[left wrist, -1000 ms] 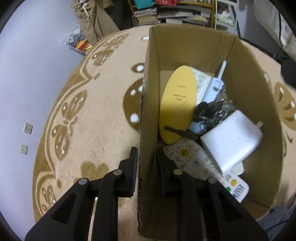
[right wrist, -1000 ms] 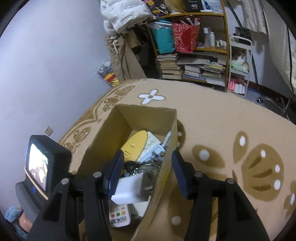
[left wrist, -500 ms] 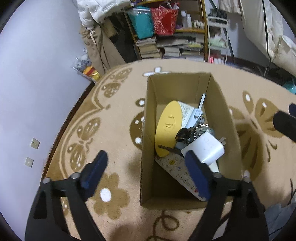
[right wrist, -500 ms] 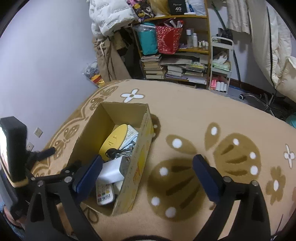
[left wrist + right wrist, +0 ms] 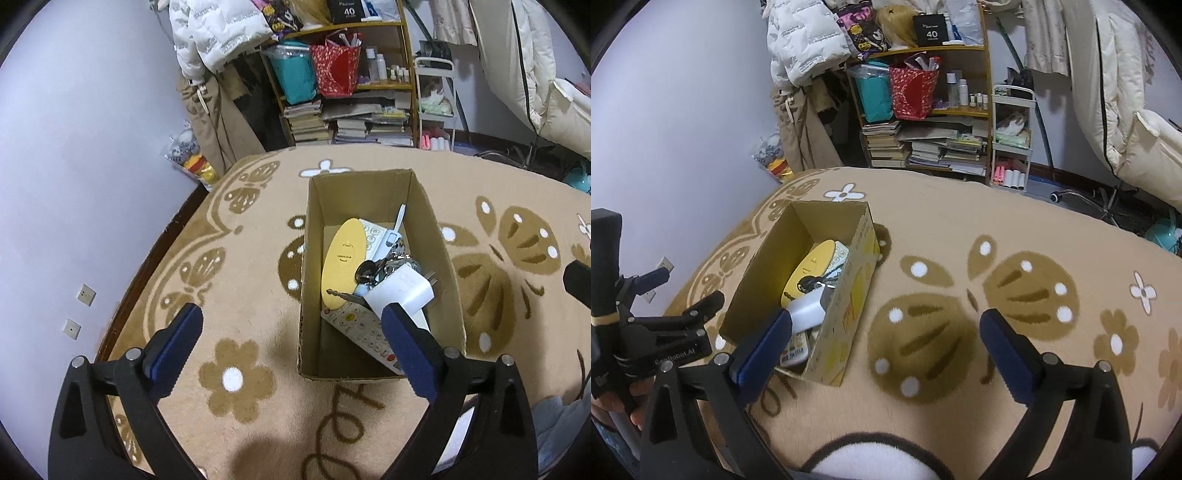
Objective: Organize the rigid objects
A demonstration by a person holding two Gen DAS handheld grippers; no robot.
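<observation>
Your left gripper [image 5: 291,347] and right gripper [image 5: 882,347]: jaws spread wide, holding nothing, both above rug.

Open brown cardboard box [image 5: 454,280] sits on beige patterned rug [image 5: 240,280] near its wall-side edge. Inside: yellow oval plastic case [image 5: 341,262], white square charger [image 5: 400,291], key bunch [image 5: 373,269], white button remote [image 5: 360,325], loosely piled.

Risks for you:
- Nudge thin box wall, box slides or tips.
- Charger perched on pile may slip.
</observation>
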